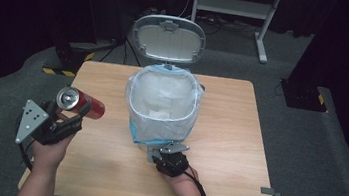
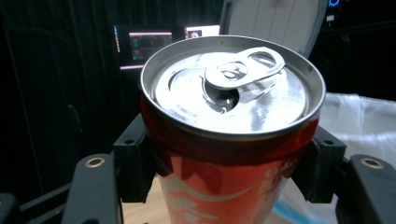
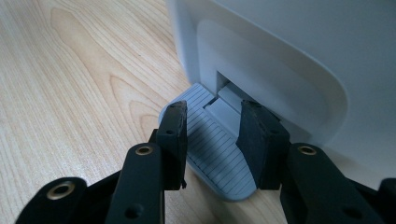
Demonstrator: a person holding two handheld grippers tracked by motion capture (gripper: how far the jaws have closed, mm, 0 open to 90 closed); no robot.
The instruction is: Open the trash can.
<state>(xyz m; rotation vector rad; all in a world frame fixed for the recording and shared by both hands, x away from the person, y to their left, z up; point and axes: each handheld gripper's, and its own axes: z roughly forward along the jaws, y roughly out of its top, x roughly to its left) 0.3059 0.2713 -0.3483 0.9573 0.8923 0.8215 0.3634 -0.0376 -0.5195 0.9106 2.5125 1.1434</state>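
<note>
My left gripper (image 1: 73,115) is shut on a red drink can (image 1: 81,102), held tilted above the table's left edge, its opened silver top facing me. In the left gripper view both pads (image 2: 135,163) press the sides of the can (image 2: 229,140). A white pedal bin (image 1: 164,84) lined with a clear bag stands mid-table with its lid (image 1: 169,38) raised. My right gripper (image 1: 168,153) points down at the bin's front foot. In the right gripper view its jaws (image 3: 212,130) stand apart, the tips resting on the ribbed grey pedal (image 3: 215,144).
The wooden table (image 1: 236,151) has bare surface right of the bin and along its front. A small grey piece (image 1: 270,192) lies at the front right corner. Beyond the table stand a white desk frame (image 1: 266,33) and dark equipment on grey carpet.
</note>
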